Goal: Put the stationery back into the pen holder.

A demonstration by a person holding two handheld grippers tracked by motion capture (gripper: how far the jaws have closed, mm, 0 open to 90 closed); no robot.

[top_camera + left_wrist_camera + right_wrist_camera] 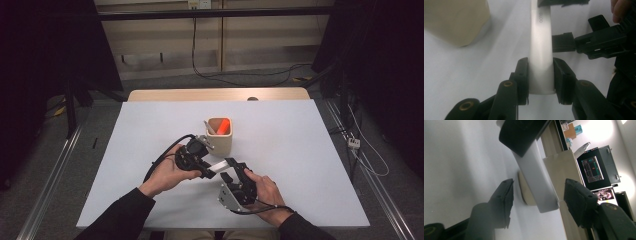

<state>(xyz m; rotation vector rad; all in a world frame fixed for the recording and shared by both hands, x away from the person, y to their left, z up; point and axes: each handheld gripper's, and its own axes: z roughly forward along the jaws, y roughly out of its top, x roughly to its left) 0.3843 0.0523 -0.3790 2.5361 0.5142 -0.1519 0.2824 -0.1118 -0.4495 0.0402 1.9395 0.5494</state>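
**White table, one holder**

The table [310,150] has a white top with a bare wooden strip along its far edge. A beige square holder [220,141] stands on it just left of centre, with an orange thing and a grey one upright inside.

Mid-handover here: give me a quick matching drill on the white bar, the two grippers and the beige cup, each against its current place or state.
Things:
1. left gripper
2. right gripper
3. white bar
4. beige cup

States:
A. stands on the table, an orange item inside
B. jaws open on either side of the bar's end, not touching it
C. jaws shut on one end of the bar
D. held above the table between the two grippers

Pairs: 1-C, 2-B, 3-D, 4-A
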